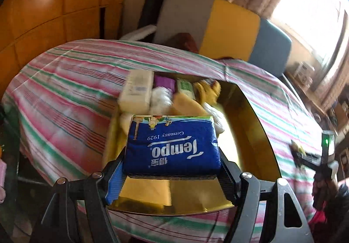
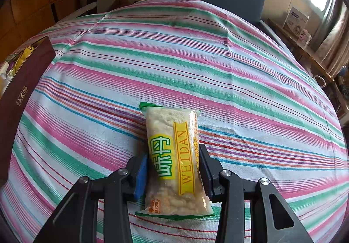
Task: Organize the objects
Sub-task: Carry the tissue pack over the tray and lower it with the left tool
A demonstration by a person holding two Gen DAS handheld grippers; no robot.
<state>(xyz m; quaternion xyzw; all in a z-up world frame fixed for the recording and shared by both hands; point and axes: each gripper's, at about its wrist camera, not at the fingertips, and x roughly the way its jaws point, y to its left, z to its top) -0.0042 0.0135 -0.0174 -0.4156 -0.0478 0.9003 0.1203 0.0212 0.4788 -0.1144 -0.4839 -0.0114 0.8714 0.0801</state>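
So the blue Tempo tissue pack is clamped between the jaws of the left gripper, which are spread wide to fit it, one pad pressed against each long side. Right under and ahead of those jaws a gold-lined box is seen, sitting on the striped cloth that covers the counter. Past the far end of the tissue pack, deeper in the box, a bunch of stuff is already piled up: a cream-coloured pack, something purple, a green-labelled packet and some yellow bits that are too blurred to be named. Off to the right of the jaws, at the edge of the view, the other gripper is caught with a small green light on it.

Over on the right wrist view, a clear snack packet marked WEIDAN is gripped by the right gripper, jaws set fairly narrow and closed on its sides, near the lower half. The packet is pointed straight ahead from the jaws, and it can't be told for sure whether it's lifted off the cloth or resting on it. Well off to the left of the jaws the dark maroon outer wall of the box is seen.
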